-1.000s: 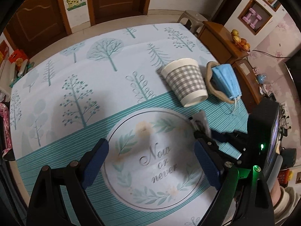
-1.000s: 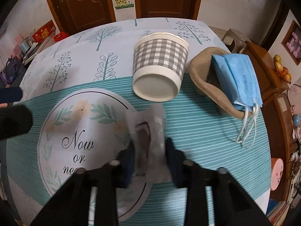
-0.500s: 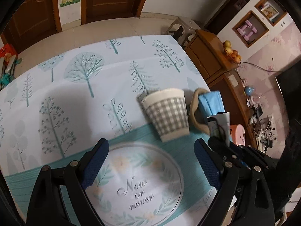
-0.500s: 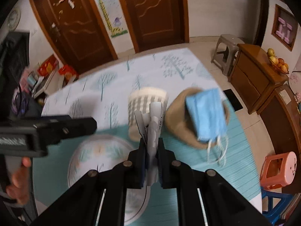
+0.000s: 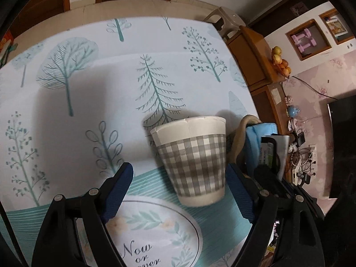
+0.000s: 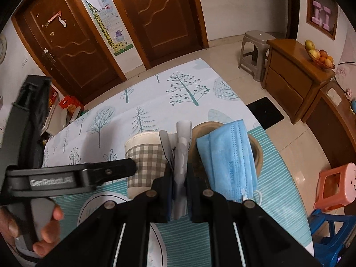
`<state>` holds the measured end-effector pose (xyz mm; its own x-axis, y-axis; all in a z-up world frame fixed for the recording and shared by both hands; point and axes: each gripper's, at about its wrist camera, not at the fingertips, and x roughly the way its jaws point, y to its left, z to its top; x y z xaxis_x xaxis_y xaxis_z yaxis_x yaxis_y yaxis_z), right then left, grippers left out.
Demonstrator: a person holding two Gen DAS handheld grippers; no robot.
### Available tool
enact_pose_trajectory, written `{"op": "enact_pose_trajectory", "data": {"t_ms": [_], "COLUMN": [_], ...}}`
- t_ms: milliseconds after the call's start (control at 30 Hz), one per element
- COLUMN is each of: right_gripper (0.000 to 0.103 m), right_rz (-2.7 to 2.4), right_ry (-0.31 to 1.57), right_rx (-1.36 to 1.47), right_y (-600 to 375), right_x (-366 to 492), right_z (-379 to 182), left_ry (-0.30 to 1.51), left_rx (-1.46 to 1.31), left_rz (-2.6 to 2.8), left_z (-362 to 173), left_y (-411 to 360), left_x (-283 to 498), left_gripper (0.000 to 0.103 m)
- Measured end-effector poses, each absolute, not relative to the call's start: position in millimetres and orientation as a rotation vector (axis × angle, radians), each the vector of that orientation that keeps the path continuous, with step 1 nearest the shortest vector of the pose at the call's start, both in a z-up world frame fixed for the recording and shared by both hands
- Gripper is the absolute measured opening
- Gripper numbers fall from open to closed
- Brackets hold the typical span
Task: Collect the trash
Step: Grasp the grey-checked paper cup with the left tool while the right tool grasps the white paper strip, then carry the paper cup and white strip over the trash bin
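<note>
On the tree tablecloth, the left gripper – closing around the checked cup – should squeeze softly, while the right gripper pinches a wrapper.

2 wrist views look steeply down; both share the checked cup.

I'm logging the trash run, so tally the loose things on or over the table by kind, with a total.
Checked cup: 1
Blue mask: 1
Tan bowl: 1
Wrapper in the right gripper: 1
Total: 4
</note>
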<state>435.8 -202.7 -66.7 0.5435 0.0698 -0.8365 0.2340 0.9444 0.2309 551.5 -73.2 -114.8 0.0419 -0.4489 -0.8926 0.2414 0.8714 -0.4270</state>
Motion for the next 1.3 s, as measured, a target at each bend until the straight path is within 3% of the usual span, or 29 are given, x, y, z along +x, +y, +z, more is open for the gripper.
{"op": "enact_pose_trajectory", "data": {"t_ms": [300, 367, 433, 633, 933, 1300], "right_gripper": [0.01, 0.01, 0.01, 0.01, 0.01, 0.01], "right_rz": [-0.099, -0.098, -0.098, -0.087, -0.023, 0.118], "right_ry": [1.007, 1.005, 1.003, 0.997, 0.968, 0.982], "right_rx": [0.364, 0.366, 0.365, 0.366, 0.357, 0.343], "right_y": [-209, -209, -209, -207, -190, -178], "right_x": [434, 433, 432, 427, 394, 275], "right_z": [-74, -74, -73, -70, -49, -28], "left_ry": [1.459, 1.462, 1.459, 1.389, 1.345, 1.261], "left_rx": [-0.187, -0.208, -0.239, -0.161, -0.156, -0.143], "left_rz": [-0.552, -0.577, -0.609, -0.597, -0.574, -0.56], "left_z": [-134, -136, -137, -125, -82, -14], "left_y": [-97, -99, -103, -106, -65, -28], "left_x": [562, 565, 566, 555, 499, 346], "left_gripper": [0.083, 0.075, 0.051, 0.039, 0.034, 0.034]}}
